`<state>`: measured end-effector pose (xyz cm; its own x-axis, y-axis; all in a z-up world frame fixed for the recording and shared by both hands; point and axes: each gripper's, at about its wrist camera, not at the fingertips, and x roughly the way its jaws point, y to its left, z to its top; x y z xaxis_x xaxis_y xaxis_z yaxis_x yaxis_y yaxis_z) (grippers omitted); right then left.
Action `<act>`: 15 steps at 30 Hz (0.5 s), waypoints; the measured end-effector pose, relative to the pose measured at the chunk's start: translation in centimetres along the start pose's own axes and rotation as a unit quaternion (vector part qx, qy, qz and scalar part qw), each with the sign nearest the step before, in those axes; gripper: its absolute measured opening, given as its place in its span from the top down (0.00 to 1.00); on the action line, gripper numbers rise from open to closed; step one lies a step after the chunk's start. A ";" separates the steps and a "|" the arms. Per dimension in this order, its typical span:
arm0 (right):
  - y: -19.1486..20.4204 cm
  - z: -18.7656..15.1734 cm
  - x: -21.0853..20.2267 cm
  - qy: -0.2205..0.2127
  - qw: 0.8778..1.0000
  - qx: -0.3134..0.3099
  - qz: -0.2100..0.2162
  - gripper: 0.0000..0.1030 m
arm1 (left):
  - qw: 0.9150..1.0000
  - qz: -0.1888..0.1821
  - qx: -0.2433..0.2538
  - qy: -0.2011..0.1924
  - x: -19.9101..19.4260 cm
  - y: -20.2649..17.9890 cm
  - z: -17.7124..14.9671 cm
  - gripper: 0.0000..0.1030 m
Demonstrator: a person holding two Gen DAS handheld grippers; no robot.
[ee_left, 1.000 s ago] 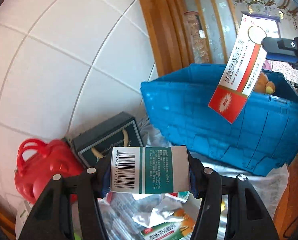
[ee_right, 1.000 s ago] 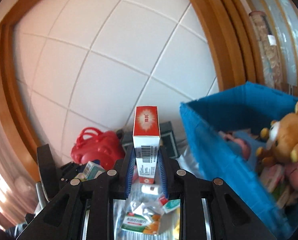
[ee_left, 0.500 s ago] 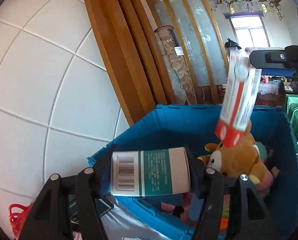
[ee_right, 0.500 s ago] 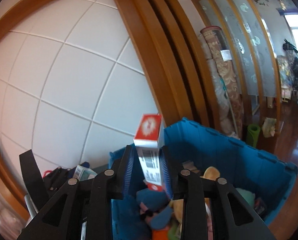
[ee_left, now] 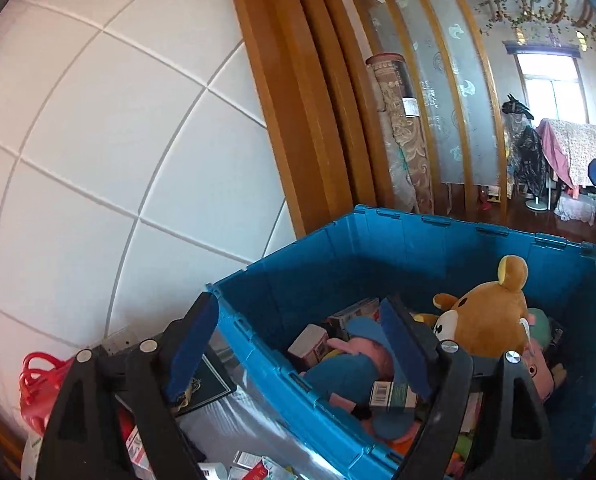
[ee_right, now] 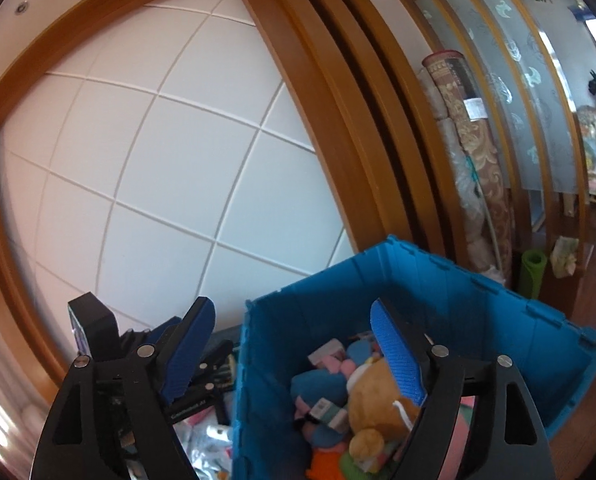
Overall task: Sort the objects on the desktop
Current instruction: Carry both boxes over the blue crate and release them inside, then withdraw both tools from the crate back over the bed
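Release step over blue bin (ee_left: 478,256): left tool (ee_left: 298,344) and right tool (ee_right: 293,344) jaws both opening, nothing between them. Best to keep tools above bin rim until fully spread, clear of plush bear (ee_left: 486,316), before heading back to counter clutter.

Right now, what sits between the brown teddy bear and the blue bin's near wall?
In the left wrist view, a blue and pink plush toy lies between the brown teddy bear and the blue bin's near wall, with a green-and-white barcoded box resting on it.

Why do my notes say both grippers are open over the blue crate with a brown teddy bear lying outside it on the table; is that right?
Not quite: the left wrist view shows the teddy bear inside the blue crate. Both grippers, left and right, are opening, nothing between the jaws.
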<state>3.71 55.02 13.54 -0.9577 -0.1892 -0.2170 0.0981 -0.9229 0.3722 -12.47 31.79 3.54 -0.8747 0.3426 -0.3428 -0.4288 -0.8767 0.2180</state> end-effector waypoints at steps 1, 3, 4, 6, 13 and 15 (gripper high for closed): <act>0.3 -0.4 -0.3 0.001 1.000 -0.003 0.008 0.15 | 1.000 0.009 -0.007 -0.001 -0.7 0.4 -0.8 0.20; 1.2 -1.4 -0.8 0.004 1.000 -0.006 0.027 0.04 | 1.000 0.023 -0.015 0.001 -1.9 1.0 -2.1 0.20; 1.5 -1.9 -0.9 0.007 0.999 -0.007 0.042 0.03 | 0.999 0.030 -0.019 0.003 -2.5 1.3 -3.0 0.20; 2.3 -2.8 -0.8 0.020 0.998 -0.010 0.064 0.03 | 0.999 0.045 -0.029 0.011 -3.4 2.2 -4.7 0.20; 6.6 -6.1 0.1 0.055 0.994 -0.020 0.091 0.03 | 0.992 0.105 -0.059 0.050 -7.2 8.6 -11.2 0.20; 8.4 -7.2 0.7 0.069 0.993 -0.027 0.096 0.03 | 0.988 0.123 -0.073 0.062 -8.4 11.3 -13.1 0.20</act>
<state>5.83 44.70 10.04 -0.8739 -0.4041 -0.2702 0.2932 -0.8816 0.3699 -7.00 14.62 -3.13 -0.9102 0.0768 -0.4070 -0.1613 -0.9708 0.1776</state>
